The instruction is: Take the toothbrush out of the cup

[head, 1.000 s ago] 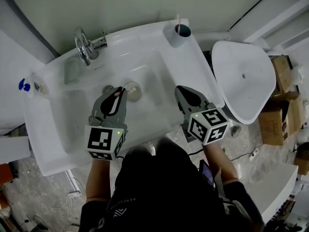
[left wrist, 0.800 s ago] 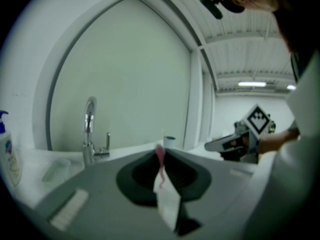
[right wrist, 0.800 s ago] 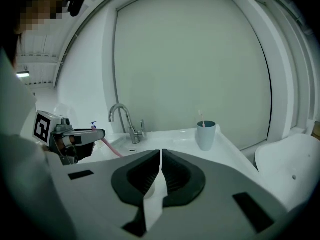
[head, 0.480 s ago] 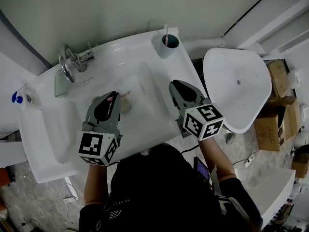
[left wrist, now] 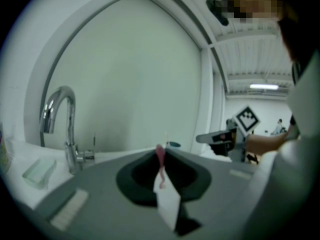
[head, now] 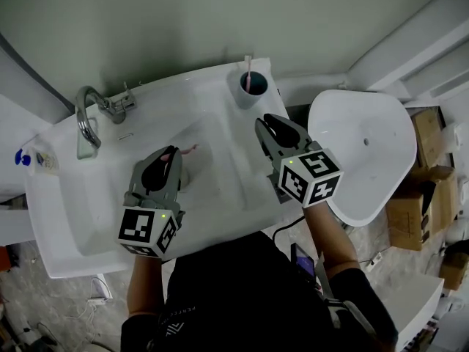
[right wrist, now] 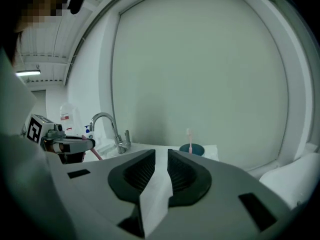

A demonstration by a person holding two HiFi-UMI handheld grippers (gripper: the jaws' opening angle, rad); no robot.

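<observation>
My right gripper (head: pixel 265 122) (right wrist: pixel 161 153) hangs over the right part of the sink (head: pixel 66 233), its jaws a narrow slit apart with nothing between them. My left gripper (head: pixel 170 155) (left wrist: pixel 160 151) sits over the basin, clamped on a thin pink piece (head: pixel 186 150) (left wrist: pixel 161 173) that I cannot identify. The basin lies open between the two grippers. Beyond the right gripper, room is tight: the cup (head: pixel 254 91) (right wrist: pixel 192 149) stands on the far right corner of the sink. The wall (head: pixel 183 28) rises just behind it, and the sink edge drops off to its right beside a white rounded fixture (head: pixel 366 152). The faucet (head: pixel 88 116) (right wrist: pixel 106 121) is well apart at the far left. The toothbrush (head: pixel 248 67) (right wrist: pixel 189 136) stands nearly upright in the cup, a slim pink handle with a pale head on top. Compared with a second ago, both grippers are farther in, and the right one's tips are now near the cup. The toothbrush has not left it.
</observation>
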